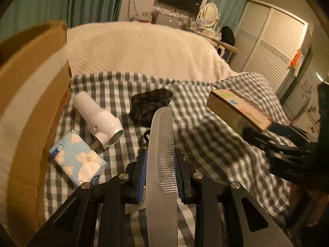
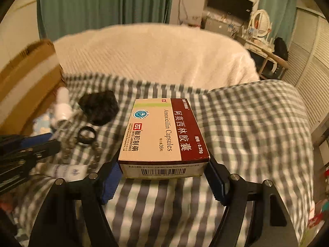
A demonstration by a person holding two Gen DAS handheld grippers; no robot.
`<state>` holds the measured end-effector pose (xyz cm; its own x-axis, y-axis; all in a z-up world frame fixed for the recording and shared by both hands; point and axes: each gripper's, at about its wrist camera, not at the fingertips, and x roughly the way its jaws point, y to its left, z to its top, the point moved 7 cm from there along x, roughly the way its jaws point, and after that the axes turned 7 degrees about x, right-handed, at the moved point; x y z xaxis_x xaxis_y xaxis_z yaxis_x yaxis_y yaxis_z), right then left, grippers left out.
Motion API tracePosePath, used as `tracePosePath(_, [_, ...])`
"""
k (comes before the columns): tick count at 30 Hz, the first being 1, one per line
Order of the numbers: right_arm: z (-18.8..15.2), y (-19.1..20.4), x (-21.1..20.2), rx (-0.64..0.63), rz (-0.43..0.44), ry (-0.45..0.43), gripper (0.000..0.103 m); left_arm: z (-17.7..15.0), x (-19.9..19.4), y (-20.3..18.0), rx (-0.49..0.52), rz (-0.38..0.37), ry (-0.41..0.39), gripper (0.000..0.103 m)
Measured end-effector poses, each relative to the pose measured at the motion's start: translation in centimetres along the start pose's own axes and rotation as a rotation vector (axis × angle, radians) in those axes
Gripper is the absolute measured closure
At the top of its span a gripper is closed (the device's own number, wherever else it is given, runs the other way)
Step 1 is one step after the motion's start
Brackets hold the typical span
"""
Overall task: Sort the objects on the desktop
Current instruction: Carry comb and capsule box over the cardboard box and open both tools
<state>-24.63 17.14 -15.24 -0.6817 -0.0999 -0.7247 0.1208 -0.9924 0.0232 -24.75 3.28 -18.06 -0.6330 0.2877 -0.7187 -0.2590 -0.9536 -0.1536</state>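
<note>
A silver metal comb (image 1: 162,123) stands lengthwise between the blue pads of my left gripper (image 1: 160,150), which is shut on it above the checked cloth (image 1: 216,144). My right gripper (image 2: 164,170) is shut on a brown and cream Amoxicillin capsule box (image 2: 162,131), pads against its two long sides. The box is held clear of the cloth. In the left wrist view the same box (image 1: 236,109) sits at the right in the right gripper (image 1: 257,131).
On the cloth lie a white hair dryer (image 1: 96,117), a blue tissue pack (image 1: 78,160), a black pouch (image 1: 148,107), a black ring (image 2: 87,134), a bead bracelet (image 2: 96,152) and a white tube (image 2: 70,170). An open cardboard box (image 1: 30,82) stands at the left, a white bedspread (image 1: 144,49) behind.
</note>
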Motion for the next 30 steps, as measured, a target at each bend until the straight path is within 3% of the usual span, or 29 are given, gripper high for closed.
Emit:
tracePosePath(5, [-0.6,0.7,-5.2,0.057,0.06,-0.04,0.03,1.4,-4.2,-1.1,0.029,-0.021,-0.092,0.078])
tracePosePath(9, [0.0,2.3,-9.9,0.04,0.093,-0.104,0.03,3.7,-10.0,-0.9,0.019,-0.029,-0.22,0.078])
tracePosePath(14, [3.0,6.1,-15.0,0.005,0.204,-0.191,0.03,6.7,-17.2,2.7,-0.04,0.025,-0.34,0.078])
tracePosePath(17, [5.2,9.9,-16.3,-0.028,0.289,-0.218,0.03,8.1,-20.3,6.6,-0.083,0.1,-0.385,0.078])
tracePosePath(20, [7.2,14.1,-16.2,-0.061,0.354,-0.234,0.03,7.4,-22.1,12.2,-0.152,0.201,-0.39,0.078])
tracePosePath(25, [8.6,22.2,-14.4,-0.126,0.478,-0.202,0.03,4.5,-20.8,19.6,-0.255,0.322,-0.33,0.078])
tracePosePath(30, [8.6,29.7,-10.5,-0.187,0.539,-0.137,0.03,1.7,-18.7,24.0,-0.315,0.38,-0.253,0.078])
